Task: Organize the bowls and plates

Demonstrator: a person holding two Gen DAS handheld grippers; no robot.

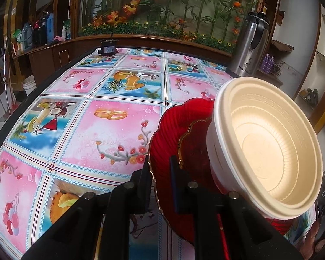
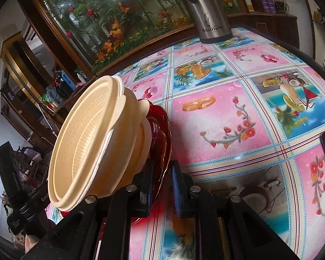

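While you held red plate (image 1: 162, 151) by opposite rims, left gripper (image 1: 160, 166) and right gripper (image 2: 161, 173) jaws clamped it; cream bowls (image 1: 268, 147) stacked atop.

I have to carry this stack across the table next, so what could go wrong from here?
1. The cream bowls sit loose on the red plate, and both wrist views show the stack leaning; more lean could slide them off.
2. The left hand-held gripper and right hand-held gripper each pinch only the plate's thin rim, so uneven motion could twist it free.
3. The steel flask stands just beyond and could be bumped.
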